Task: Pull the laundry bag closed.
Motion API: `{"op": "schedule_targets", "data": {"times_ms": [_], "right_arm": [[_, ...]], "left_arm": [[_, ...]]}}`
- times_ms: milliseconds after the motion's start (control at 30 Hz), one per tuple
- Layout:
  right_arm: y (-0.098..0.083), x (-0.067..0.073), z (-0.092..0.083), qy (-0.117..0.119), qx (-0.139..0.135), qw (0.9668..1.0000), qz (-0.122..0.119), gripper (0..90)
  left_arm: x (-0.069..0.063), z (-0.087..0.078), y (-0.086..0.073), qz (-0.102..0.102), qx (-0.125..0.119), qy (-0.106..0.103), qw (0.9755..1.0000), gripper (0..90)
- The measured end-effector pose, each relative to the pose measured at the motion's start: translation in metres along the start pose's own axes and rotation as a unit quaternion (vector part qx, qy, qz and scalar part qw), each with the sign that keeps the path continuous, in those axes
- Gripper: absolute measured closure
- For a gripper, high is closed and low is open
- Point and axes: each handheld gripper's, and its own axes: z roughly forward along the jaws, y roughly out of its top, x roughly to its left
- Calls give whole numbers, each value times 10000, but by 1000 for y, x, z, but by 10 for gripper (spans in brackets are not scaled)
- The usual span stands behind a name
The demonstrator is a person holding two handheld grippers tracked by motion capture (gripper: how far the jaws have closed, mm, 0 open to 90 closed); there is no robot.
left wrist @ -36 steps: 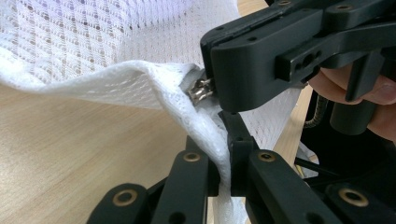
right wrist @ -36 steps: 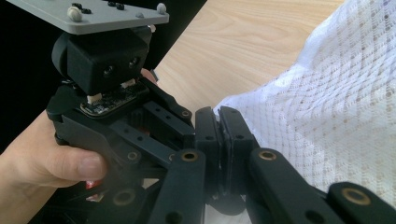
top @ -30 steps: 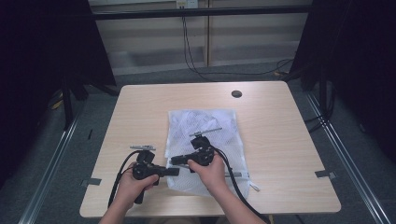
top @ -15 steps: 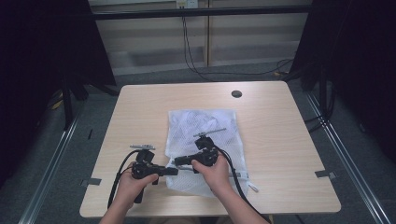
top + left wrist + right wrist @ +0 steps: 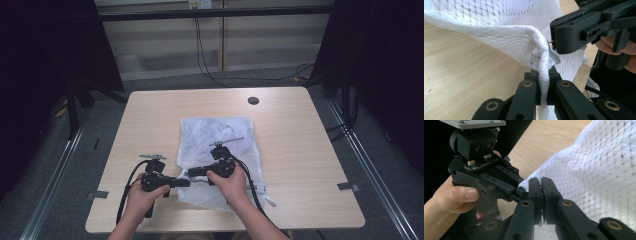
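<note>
I see a white mesh bag [image 5: 219, 145] lying flat on the wooden table [image 5: 150, 115], a little nearer to me than the dark round cap [image 5: 253, 100] that is set in the table top. I take the bag as my landmark. My left gripper [image 5: 184, 183] is at the bag's near left corner, and in the left gripper view its jaws are closed together on a seam of the white fabric [image 5: 543, 72], which rises between them in a narrow fold. My right gripper [image 5: 194, 173] is above the near part of the bag, just beside the left one, and its tip points to the same corner. In the left gripper view the right gripper's tip [image 5: 554, 42] is closed on the small metal zipper pull [image 5: 551, 45] at the edge of the bag. In the right gripper view the jaws stand together, with something thin between the pads and the mesh [image 5: 599, 175] directly behind them. A hand [image 5: 456, 197] holds the left gripper there. I can read no brand, label or writing on the bag, on the grippers or on the table; the small board on the left gripper's body is too small to read.
</note>
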Motion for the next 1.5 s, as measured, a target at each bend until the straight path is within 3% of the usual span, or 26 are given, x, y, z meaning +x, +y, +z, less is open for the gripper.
{"op": "schedule_targets", "data": {"times_ms": [100,167,333,433,800,1133,1267,1500], "right_arm": [[-1,-1,-1,4,-24,10000,-36,869],[-1,-3,-2,21,-15,10000,51,869],[-2,-4,-4,-14,-7,10000,-9,870],[-2,-6,-6,-8,-26,10000,13,870],[-3,-6,-8,-27,-23,10000,-20,869],[-4,-7,-8,9,1,10000,0,869],[-5,-10,-11,-77,-7,10000,48,870],[-5,-12,-14,-42,-24,10000,58,869]], "left_arm": [[1,-1,-1,-93,-43,-29,9999,892],[1,-1,-1,-89,-21,-45,9999,892],[2,-1,-1,-103,-33,-23,9999,891],[2,-3,-1,-223,-85,-92,9997,891],[2,-3,-1,-288,-74,-150,9994,892],[3,-2,-1,-229,-12,-109,9997,892],[4,-6,-1,-372,-110,-150,9991,892],[4,-5,-1,-358,-82,-150,9992,892]]}}
